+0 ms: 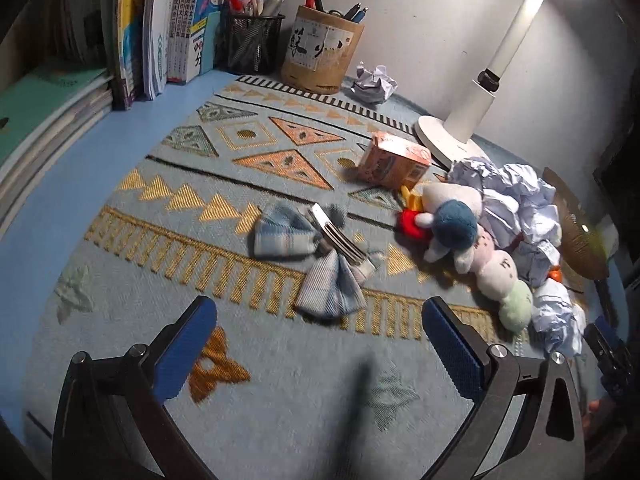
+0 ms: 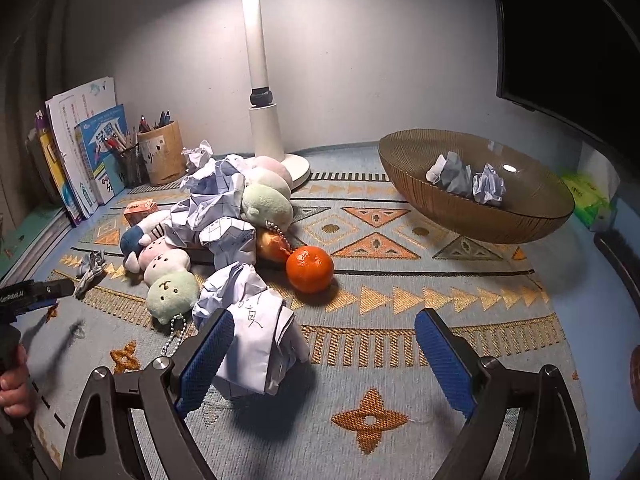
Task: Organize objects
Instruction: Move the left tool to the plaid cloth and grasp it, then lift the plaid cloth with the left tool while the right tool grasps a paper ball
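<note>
Claws (image 1: 319, 322) spread above patterned mat (image 1: 248, 136).

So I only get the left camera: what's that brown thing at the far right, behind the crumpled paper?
Observer: A brown bowl; two paper balls lie inside it.
Operator: And the orange speck near it?
Observer: A whole orange, sitting on the mat.
Operator: What's the other gripper doing?
Observer: The right gripper is open, with a crumpled sheet between its fingers, close to the left one.
</note>
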`<state>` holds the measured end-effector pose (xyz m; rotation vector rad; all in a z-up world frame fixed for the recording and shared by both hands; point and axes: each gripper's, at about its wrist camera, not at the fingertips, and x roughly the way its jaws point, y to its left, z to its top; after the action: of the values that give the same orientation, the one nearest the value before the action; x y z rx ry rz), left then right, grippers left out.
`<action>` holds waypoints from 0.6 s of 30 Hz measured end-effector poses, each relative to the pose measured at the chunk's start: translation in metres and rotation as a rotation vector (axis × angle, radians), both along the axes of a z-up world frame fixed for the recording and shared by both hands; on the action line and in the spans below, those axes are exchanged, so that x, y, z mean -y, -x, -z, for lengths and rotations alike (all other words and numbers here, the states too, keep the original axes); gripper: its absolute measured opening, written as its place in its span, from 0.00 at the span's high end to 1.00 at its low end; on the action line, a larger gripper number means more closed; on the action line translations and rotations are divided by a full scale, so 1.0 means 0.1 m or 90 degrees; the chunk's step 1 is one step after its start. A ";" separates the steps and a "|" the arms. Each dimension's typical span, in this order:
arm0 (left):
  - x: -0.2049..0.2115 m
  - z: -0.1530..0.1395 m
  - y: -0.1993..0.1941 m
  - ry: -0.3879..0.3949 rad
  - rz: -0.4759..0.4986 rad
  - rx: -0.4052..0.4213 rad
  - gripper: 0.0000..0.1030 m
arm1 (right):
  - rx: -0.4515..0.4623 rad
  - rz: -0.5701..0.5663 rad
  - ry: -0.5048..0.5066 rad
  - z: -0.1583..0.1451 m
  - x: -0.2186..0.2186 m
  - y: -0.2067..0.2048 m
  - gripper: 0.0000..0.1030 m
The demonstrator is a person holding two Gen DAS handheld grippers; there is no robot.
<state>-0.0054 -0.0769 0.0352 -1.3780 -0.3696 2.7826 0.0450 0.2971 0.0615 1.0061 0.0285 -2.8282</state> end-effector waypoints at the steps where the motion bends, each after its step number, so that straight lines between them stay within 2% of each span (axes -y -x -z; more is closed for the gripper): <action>1: -0.01 0.00 0.11 0.023 0.011 0.019 0.01 | 0.002 -0.006 -0.002 0.00 0.02 0.00 0.11; 2: -0.02 0.01 0.22 0.038 0.024 0.035 0.01 | 0.004 -0.013 -0.003 0.01 0.03 0.00 0.11; 6: -0.12 0.02 0.46 0.101 0.059 0.026 0.03 | -0.001 -0.015 -0.010 0.01 0.06 -0.02 0.11; 7: -0.13 0.03 0.49 0.105 0.070 0.029 0.17 | 0.000 -0.015 -0.007 0.01 0.05 -0.01 0.11; 9: -0.17 0.06 0.51 0.095 0.096 0.047 0.36 | 0.002 -0.015 0.002 0.01 0.02 -0.01 0.11; 10: -0.21 0.04 0.47 0.101 0.100 0.034 0.49 | 0.004 -0.016 0.008 0.00 0.00 0.00 0.11; 12: -0.26 0.02 0.37 0.084 0.116 0.030 0.64 | 0.007 -0.015 0.019 0.00 -0.03 0.01 0.11; 14: -0.29 0.00 0.26 0.078 0.104 0.023 0.68 | 0.008 -0.017 0.029 0.00 -0.05 0.01 0.11; 18: -0.39 -0.05 -0.02 0.029 0.097 -0.003 0.70 | 0.005 -0.024 0.041 -0.02 -0.07 -0.01 0.11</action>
<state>-0.0036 -0.0375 0.0397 -1.3471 -0.1918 2.6857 0.0464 0.3037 0.0630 0.9933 -0.0442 -2.7714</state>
